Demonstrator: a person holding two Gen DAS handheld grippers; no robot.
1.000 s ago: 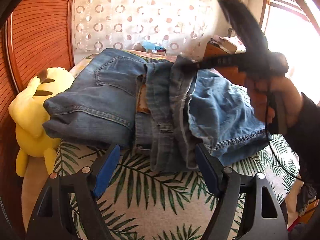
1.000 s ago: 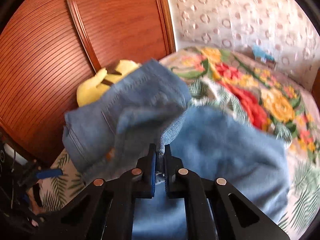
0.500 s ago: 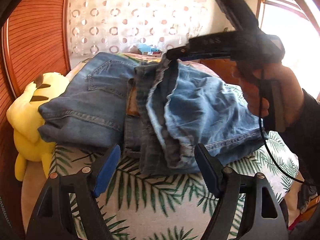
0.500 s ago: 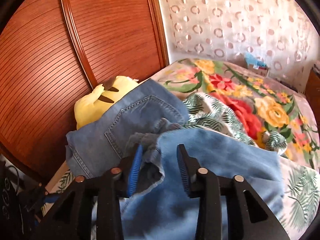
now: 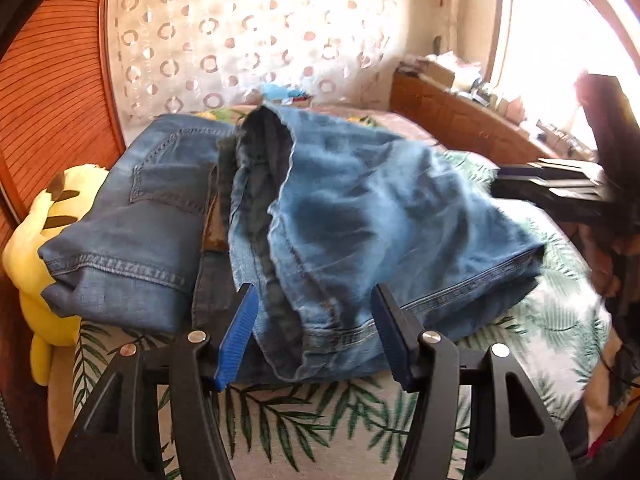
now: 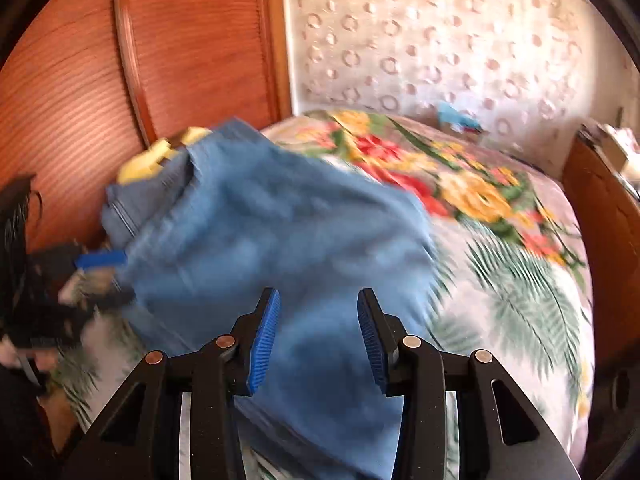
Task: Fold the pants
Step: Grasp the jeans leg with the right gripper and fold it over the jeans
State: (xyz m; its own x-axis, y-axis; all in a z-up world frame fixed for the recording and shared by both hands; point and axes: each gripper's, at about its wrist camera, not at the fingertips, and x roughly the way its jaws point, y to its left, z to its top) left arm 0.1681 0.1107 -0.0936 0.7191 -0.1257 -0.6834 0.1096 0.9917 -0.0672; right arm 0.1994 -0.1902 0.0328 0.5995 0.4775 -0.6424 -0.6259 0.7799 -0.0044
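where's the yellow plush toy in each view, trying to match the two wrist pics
Left wrist: the yellow plush toy lies at the far left edge, against the wooden panel, partly under the folded jeans.
Right wrist: only a yellow bit peeks out upper left, behind the jeans' far edge.
Shared landmark: the ring-patterned curtain behind the bed, and the small light blue thing at its foot.
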